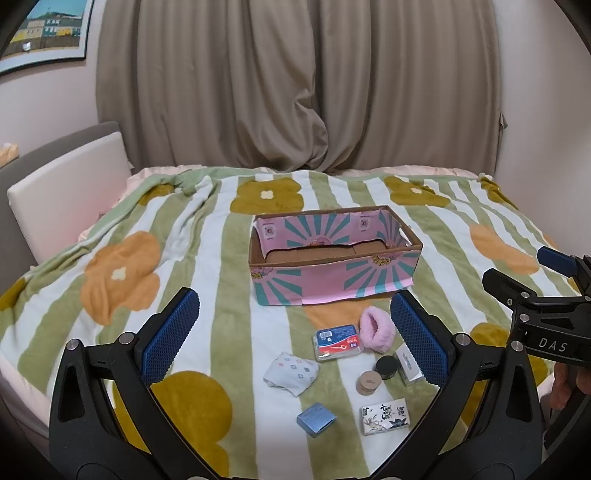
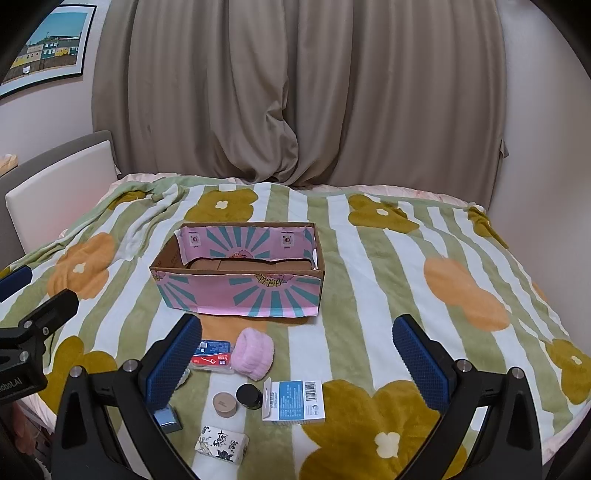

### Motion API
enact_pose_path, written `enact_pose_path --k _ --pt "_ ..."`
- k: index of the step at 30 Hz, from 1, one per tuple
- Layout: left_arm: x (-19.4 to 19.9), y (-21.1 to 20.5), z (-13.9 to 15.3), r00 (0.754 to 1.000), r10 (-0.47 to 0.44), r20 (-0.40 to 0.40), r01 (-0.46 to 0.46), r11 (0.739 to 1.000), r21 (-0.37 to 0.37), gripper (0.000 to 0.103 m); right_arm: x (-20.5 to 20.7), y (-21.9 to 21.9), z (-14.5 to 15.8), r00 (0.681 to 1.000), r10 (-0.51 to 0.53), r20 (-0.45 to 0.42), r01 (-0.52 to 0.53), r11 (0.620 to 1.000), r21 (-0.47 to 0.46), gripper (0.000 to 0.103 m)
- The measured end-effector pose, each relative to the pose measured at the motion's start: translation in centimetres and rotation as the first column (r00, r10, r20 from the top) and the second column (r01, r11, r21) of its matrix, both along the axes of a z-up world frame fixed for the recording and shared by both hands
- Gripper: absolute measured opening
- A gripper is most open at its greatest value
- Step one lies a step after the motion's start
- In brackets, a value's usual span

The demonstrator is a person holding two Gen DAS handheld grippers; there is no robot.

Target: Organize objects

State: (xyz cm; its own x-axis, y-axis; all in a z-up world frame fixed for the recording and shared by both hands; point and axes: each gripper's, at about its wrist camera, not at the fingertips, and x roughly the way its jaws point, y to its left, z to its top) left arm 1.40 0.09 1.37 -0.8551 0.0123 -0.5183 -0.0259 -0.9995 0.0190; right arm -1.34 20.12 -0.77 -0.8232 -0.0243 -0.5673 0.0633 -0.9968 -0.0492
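Tongs, left: my left tongs [image 1: 294,332] hang above the bed with blue pads spread wide, pinching nothing.
Tongs, right: my right tongs [image 2: 297,354] likewise stand spread and empty; their own camera shows the gap plainly.
Bed cover: striped green-and-white blanket [image 1: 221,236] with orange and mustard flowers, under both tongs.
Box: open pink-and-teal cardboard box [image 1: 334,254] lies on the blanket beyond both tongs, straight ahead of my left pair; its brown floor shows nothing inside.
Cluster: small things lie between the box and my tongs, all outside the box.
Nearest the box: fluffy pink band [image 1: 373,329], touching a clear floss-pick case [image 1: 338,342] with a red and blue label.
Middle row: folded patterned cloth [image 1: 290,373], tan round jar [image 1: 368,383], dark round jar [image 1: 387,366], the two jars just beside each other.
By my left tongs' right pad: carded blue-and-white packet [image 2: 293,400], lying flat, barcode up in the right view.
Closest to me: small blue box [image 1: 316,419] and tissue pack with ink-flower print [image 1: 385,416].
Background: beige curtain [image 1: 295,81] beyond the bed; framed picture [image 1: 48,33] up on the left wall.
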Motion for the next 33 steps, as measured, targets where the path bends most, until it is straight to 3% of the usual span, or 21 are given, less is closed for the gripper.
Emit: enact_pose_path --k 33 --pt "0.2 0.2 -1.2 1.000 -0.007 0.019 0.007 1.000 0.008 0.103 0.3 0.6 -0.6 1.000 0.005 0.005 -0.005 1.000 -0.017 0.103"
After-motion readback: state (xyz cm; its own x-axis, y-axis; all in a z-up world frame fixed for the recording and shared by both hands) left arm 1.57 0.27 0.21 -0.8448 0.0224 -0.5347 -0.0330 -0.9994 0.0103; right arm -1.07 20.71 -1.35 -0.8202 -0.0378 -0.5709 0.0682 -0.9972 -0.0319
